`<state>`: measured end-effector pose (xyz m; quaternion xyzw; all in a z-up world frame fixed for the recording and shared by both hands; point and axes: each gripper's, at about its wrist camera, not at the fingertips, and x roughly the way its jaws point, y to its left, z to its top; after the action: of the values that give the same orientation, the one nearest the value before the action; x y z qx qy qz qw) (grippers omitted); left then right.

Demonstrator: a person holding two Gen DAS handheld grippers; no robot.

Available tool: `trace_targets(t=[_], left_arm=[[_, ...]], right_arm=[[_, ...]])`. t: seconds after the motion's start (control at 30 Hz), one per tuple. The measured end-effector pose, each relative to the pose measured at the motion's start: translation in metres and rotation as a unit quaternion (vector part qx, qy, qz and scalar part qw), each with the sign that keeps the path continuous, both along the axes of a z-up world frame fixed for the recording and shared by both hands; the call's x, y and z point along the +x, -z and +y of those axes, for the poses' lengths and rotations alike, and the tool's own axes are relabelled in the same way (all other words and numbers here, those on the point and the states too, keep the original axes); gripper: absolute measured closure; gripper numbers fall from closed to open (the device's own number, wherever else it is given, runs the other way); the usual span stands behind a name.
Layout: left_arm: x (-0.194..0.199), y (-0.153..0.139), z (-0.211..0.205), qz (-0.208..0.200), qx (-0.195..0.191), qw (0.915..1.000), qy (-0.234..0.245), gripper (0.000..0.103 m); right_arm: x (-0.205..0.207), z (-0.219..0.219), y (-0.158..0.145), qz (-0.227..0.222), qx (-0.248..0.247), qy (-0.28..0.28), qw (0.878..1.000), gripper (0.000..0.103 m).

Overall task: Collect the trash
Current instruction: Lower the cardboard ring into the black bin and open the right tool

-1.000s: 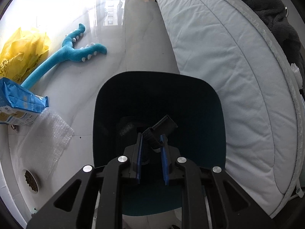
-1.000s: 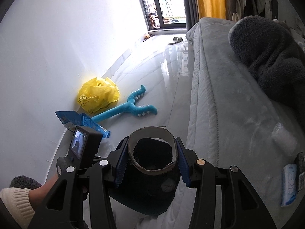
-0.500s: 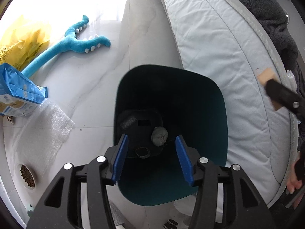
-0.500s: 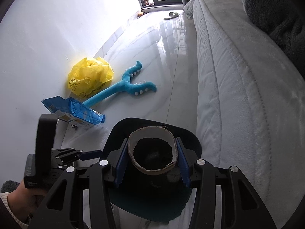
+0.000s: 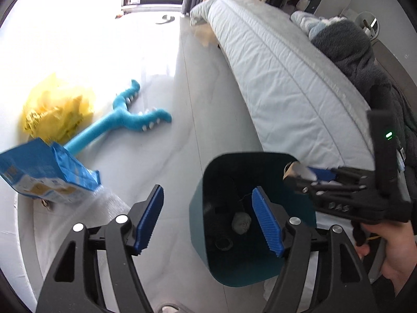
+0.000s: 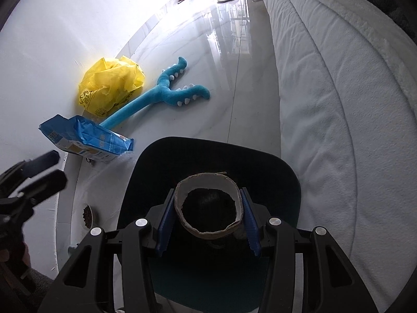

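Holding the cardboard tube [image 6: 209, 210] square over the bin [image 6: 284, 172] mattered most at this step. Your right tongs [image 6: 207, 217] were clamped on the tube's sides, its open end facing up the fingers, the bin mouth directly beneath. Judged from that, letting go needed only a small drop, centred, away from the rim at 3 o'clock beside the bed [image 6: 338, 91]. Your left tongs [image 5: 208, 217] were opening, nothing between the blue pads, hanging over the bin's 9 o'clock edge. Likely next targets lay on the floor [image 5: 182, 130] toward 10 o'clock: blue packet [image 5: 44, 180], yellow bag [image 5: 54, 109], bubble wrap [image 5: 104, 208]. The blue plush toy [image 5: 125, 124] looked like no trash.
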<state>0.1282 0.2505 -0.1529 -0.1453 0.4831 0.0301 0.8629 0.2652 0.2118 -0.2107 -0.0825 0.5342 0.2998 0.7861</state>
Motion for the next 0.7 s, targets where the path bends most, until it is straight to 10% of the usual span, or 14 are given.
trace_targets(t=[0.7], left_arm=[[-0.032,-0.103,0.009,-0.148,0.069,0.9866,-0.008,0.037]], right_arm=[[0.0,0.011,0.049,0.029,-0.048,0.007,0.998,0.041]])
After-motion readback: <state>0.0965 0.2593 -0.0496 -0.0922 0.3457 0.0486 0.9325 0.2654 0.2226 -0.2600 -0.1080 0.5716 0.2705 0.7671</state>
